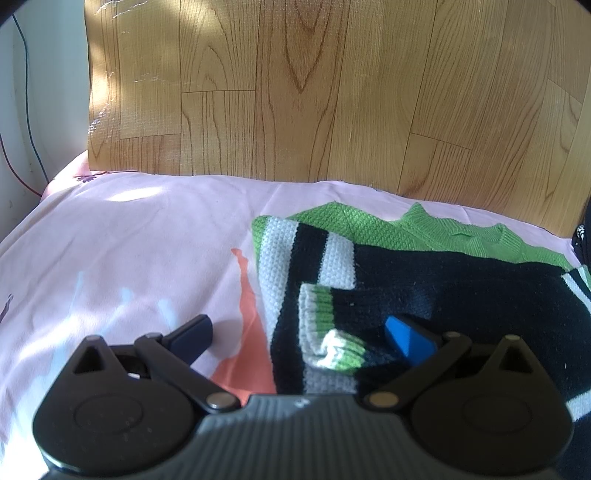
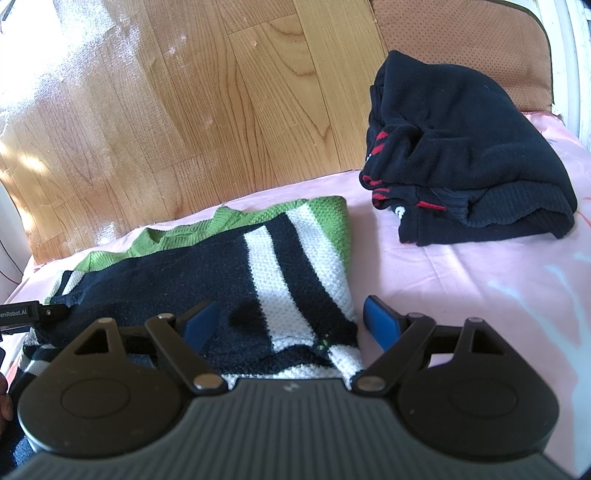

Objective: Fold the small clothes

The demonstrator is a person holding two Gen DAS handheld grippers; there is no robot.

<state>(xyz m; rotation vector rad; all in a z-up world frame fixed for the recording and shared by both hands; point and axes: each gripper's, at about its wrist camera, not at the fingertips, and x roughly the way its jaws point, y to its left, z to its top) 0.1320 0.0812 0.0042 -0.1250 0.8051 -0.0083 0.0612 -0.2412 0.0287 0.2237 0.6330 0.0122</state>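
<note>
A knitted sweater [image 1: 443, 280] in navy, white and green lies flat on the pink sheet [image 1: 129, 240], sleeves folded inward. A striped cuff [image 1: 317, 306] rests on its left part. My left gripper [image 1: 301, 339] is open and low over the sweater's left edge, with one finger [image 1: 195, 338] above the sheet and the other finger [image 1: 406, 339] above the knit. My right gripper [image 2: 291, 325] is open wide over the sweater [image 2: 184, 273] at its right edge, and the right fingertip [image 2: 380, 325] is past the hem, above the sheet [image 2: 461, 295]. Neither gripper pinches cloth.
A pile of dark navy clothes with red marks [image 2: 469, 155] sits at the back right of the sheet. A wood-grain board [image 1: 295, 92] stands behind the bed. A brown cushion [image 2: 461, 33] is behind the pile. Cables [image 1: 26, 92] hang at the far left.
</note>
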